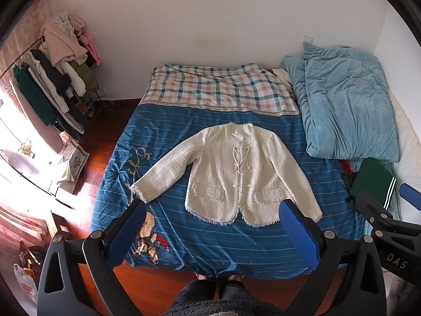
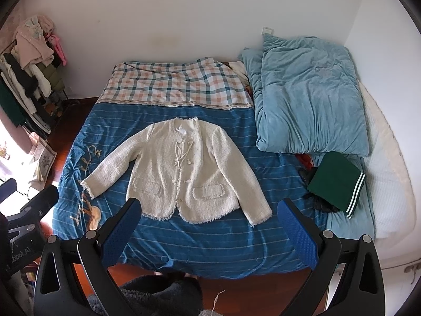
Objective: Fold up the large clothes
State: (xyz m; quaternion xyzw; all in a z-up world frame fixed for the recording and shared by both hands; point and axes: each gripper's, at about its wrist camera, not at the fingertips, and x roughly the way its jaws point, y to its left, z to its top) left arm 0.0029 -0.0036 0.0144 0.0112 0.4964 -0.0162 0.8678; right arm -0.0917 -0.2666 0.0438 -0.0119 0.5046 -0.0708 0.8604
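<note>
The left tool (image 1: 213, 226) is spread wide with nothing between its blue pads, held up above the near edge of the bed (image 1: 210, 250) and looking down along it. The right tool (image 2: 209, 223) is spread just as wide and equally empty, at about the same height, just beside the left one on its right side; part of its frame shows at the right edge of the left wrist view.

Beyond both tools, the cream jacket (image 1: 236, 173) lies flat and face up on the blue striped cover, front closed. Its long axis runs straight away from the tools: hem nearest, collar farthest, toward the checked band of the bedding. The sleeves spread out to either side. The sleeve on the left angles well out from the body, its cuff (image 1: 140, 192) ending just ahead of the left tool's left finger. The other sleeve lies close along the body, its cuff (image 2: 259, 214) near the hem, ahead of the right tool. So each tool has its own cuff nearer to it, and a first fold would likely bring the sleeves inward across the chest.

A folded green garment (image 2: 334, 184) sits well apart to the right, below the light blue quilt (image 2: 310, 100).
</note>
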